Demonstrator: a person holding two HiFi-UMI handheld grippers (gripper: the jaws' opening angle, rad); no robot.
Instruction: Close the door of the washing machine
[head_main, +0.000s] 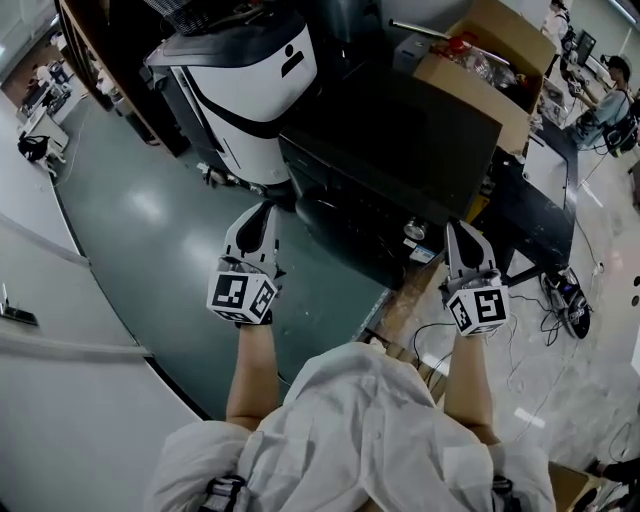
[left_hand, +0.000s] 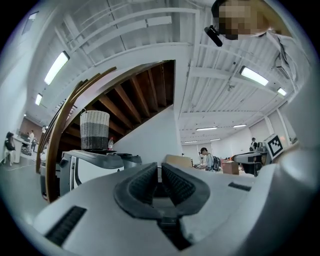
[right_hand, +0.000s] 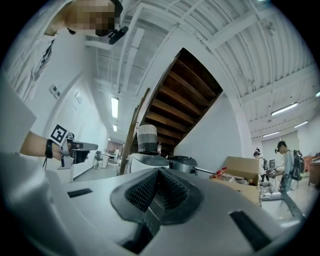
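The washing machine (head_main: 392, 150) is a dark box straight ahead in the head view; its front face (head_main: 345, 228) is in shadow and I cannot tell how its door stands. My left gripper (head_main: 262, 206) hangs in the air before the machine's left corner, shut and empty. My right gripper (head_main: 456, 229) is level with it at the machine's right corner, also shut with nothing in it. In the left gripper view the pads of the left gripper (left_hand: 160, 168) meet. The right gripper (right_hand: 159, 173) shows the same in its own view. Neither gripper touches the machine.
A white appliance (head_main: 250, 80) stands left of the washing machine with a woven basket (left_hand: 94, 130) on top. An open cardboard box (head_main: 490, 60) sits behind the machine. Cables (head_main: 560, 300) lie on the floor at right. A white wall (head_main: 60, 350) runs along the left. People sit at desks (head_main: 600, 100) far right.
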